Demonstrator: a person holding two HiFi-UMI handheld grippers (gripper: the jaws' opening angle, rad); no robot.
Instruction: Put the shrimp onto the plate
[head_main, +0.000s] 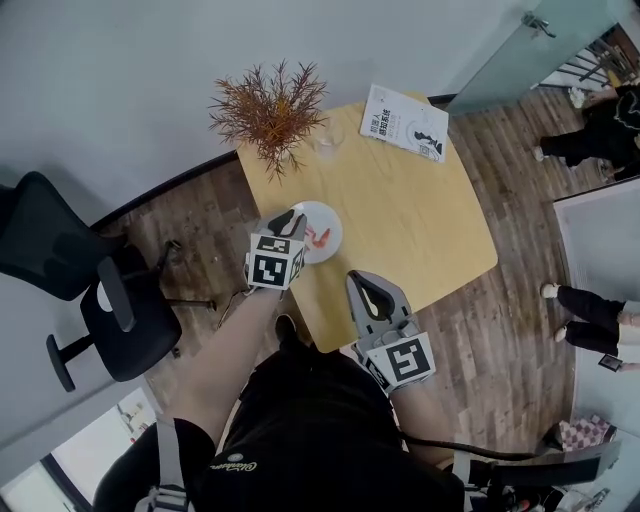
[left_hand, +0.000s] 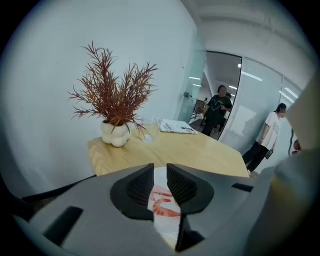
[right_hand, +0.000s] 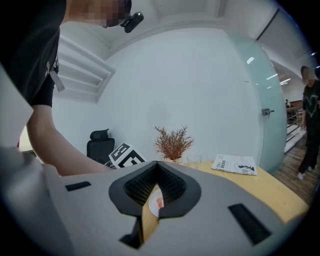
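Orange shrimp (head_main: 320, 238) lie on a small white plate (head_main: 333, 222) near the left edge of the wooden table (head_main: 420, 230). My left gripper (head_main: 293, 216) hovers over the plate's left side. In the left gripper view its jaws (left_hand: 160, 167) stand a narrow gap apart with nothing between them; the shrimp (left_hand: 162, 207) and plate (left_hand: 161, 178) show below through the gap. My right gripper (head_main: 366, 285) is at the table's front edge, shut and empty. The right gripper view (right_hand: 158, 164) shows the plate (right_hand: 151, 205) and a bit of shrimp (right_hand: 160, 202) beyond its jaws.
A dried red plant in a white vase (head_main: 270, 110) stands at the table's back left, with a clear glass (head_main: 325, 145) beside it and a booklet (head_main: 405, 122) at the back. A black office chair (head_main: 110, 300) is at the left. People stand at the right.
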